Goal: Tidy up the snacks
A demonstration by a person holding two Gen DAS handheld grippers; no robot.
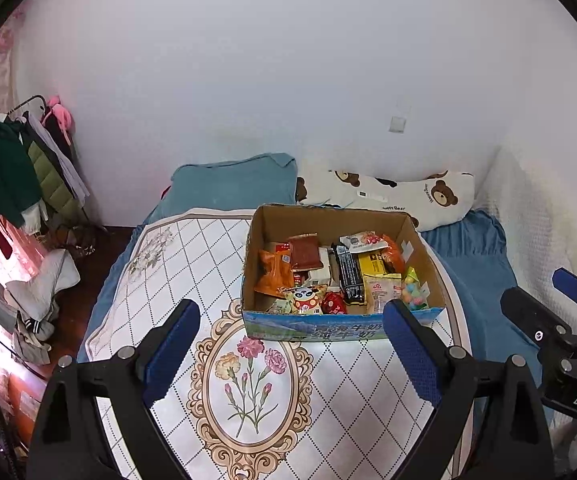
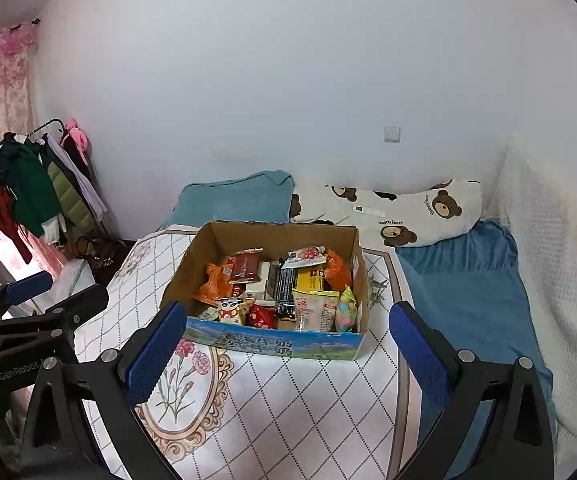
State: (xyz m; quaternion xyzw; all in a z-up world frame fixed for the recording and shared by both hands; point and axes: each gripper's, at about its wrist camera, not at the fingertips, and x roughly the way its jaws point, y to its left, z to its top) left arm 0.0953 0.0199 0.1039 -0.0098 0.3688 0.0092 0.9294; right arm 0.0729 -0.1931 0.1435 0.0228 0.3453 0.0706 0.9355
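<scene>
An open cardboard box (image 1: 330,216) with a blue printed front stands on a round table with a floral cloth (image 1: 160,280). It holds several snack packets: orange bags, a brown packet, a black bar, a yellow pack, a panda packet (image 1: 306,299) and pastel candies. The box also shows in the right wrist view (image 2: 280,230). My left gripper (image 1: 290,348) is open and empty, above the cloth just in front of the box. My right gripper (image 2: 286,350) is open and empty, in front of the box's near side.
The table stands against a bed with a blue sheet (image 2: 460,280), a teal pillow (image 1: 232,184) and a bear-print pillow (image 2: 408,210). A clothes rack (image 1: 20,160) stands at the left. A white wall is behind.
</scene>
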